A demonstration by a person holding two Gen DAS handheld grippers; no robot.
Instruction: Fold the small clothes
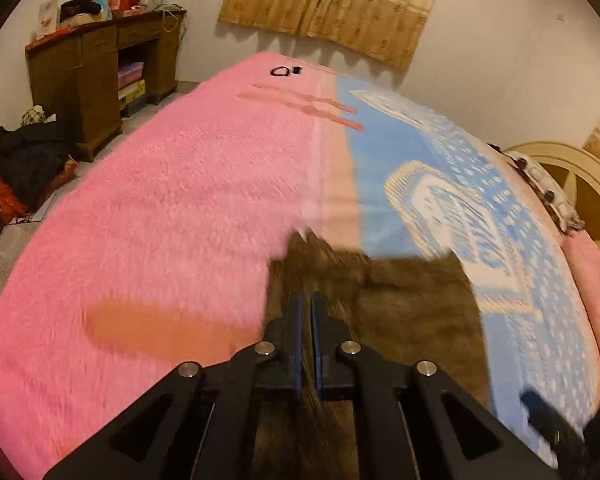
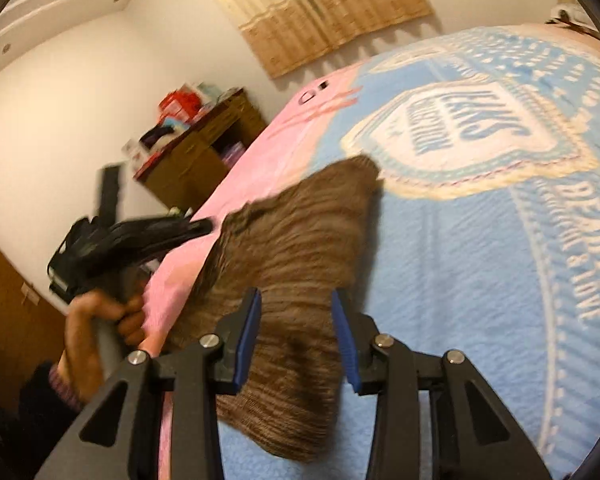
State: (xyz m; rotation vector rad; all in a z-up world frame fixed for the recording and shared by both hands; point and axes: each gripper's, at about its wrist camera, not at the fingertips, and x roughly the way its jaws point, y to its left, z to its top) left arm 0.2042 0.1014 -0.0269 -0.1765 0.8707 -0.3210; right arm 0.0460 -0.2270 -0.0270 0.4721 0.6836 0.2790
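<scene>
Across bed: wide pink fleece blanket (image 1: pixel 160 208) runs bare to far edge, blue printed blanket (image 2: pixel 480 264) alongside. Brown ribbed knit garment (image 2: pixel 296 264) lies over seam between them. Left gripper (image 1: pixel 306 304) pinched together on garment's edge (blurred). Right gripper (image 2: pixel 296 312) spread apart, garment beneath its blue pads. Wooden desk (image 1: pixel 96 80) against wall.
</scene>
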